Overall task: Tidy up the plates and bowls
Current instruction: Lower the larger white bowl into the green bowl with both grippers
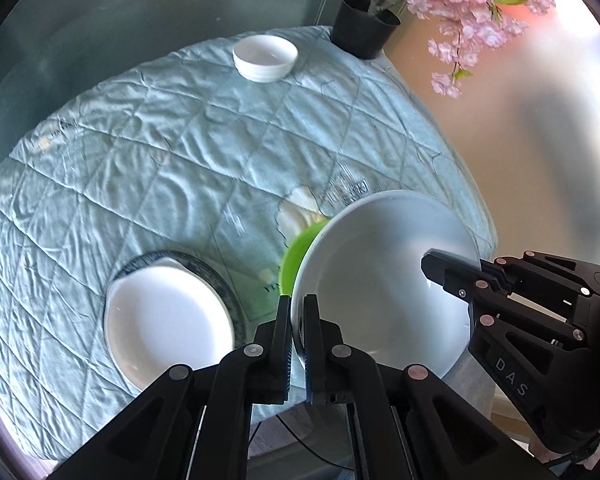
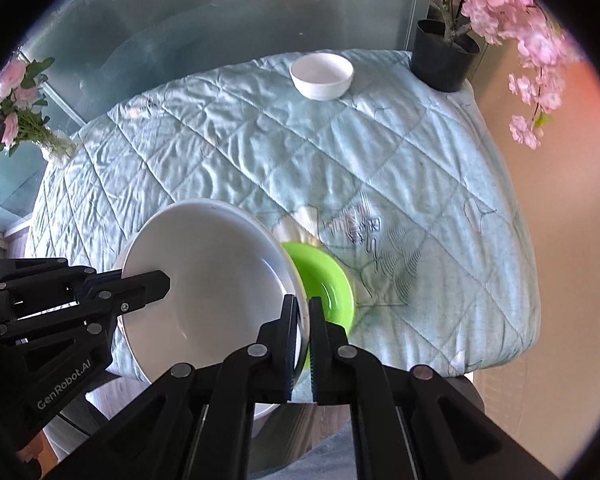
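**Big white bowl carried by both grippers**

Left gripper (image 1: 298, 320) & right gripper (image 2: 303, 322) each pinch opposite rims of the big white bowl (image 1: 384, 280), held tilted above the quilted table's (image 1: 180, 152) near edge, over a green plate (image 2: 324, 280). Step: mid-carry. Next, prob.: level it, pick a spot, e.g. white plate (image 1: 168, 320) stack or small bowl (image 1: 265, 58) at far edge; lower before letting go.

Glossy ceramic-looking white bowl (image 1: 384, 280) above wrinkled, matt quilted cloth (image 1: 180, 160).
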`<state>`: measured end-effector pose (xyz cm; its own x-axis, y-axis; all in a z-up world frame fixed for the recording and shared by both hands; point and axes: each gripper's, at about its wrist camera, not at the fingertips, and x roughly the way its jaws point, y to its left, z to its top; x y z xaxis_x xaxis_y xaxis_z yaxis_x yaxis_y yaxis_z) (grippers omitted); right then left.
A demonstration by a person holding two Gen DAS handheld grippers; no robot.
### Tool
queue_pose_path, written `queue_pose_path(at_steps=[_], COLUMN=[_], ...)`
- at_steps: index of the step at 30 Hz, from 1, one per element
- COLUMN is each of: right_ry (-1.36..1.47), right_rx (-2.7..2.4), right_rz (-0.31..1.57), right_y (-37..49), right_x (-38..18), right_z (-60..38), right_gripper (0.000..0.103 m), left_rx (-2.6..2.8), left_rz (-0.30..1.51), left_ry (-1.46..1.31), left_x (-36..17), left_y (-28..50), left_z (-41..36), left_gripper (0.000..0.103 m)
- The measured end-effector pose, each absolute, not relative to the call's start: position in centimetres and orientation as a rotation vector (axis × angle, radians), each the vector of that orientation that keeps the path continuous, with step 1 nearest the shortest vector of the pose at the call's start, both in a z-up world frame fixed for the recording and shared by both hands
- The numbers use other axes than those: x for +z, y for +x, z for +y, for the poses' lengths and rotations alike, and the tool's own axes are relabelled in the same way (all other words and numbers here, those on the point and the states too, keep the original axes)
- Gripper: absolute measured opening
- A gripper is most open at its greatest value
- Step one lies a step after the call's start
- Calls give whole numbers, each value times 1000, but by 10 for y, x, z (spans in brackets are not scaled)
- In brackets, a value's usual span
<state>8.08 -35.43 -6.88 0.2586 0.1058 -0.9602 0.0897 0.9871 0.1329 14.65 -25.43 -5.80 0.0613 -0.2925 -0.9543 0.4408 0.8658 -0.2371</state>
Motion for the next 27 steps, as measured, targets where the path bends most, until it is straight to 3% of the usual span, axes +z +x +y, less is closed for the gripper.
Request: queue_pose_path(at_steps=[27], right_ry=[261], right_rx=[22], right_rz=[1427], right_y=[85], right_x=[-151], right_z=[-374], right_gripper=[5], left_rx=[-522], left_rz=[1535], left_ry=[111], left_x=[-153], left_y=[166], left_z=[-275], left_gripper=[0])
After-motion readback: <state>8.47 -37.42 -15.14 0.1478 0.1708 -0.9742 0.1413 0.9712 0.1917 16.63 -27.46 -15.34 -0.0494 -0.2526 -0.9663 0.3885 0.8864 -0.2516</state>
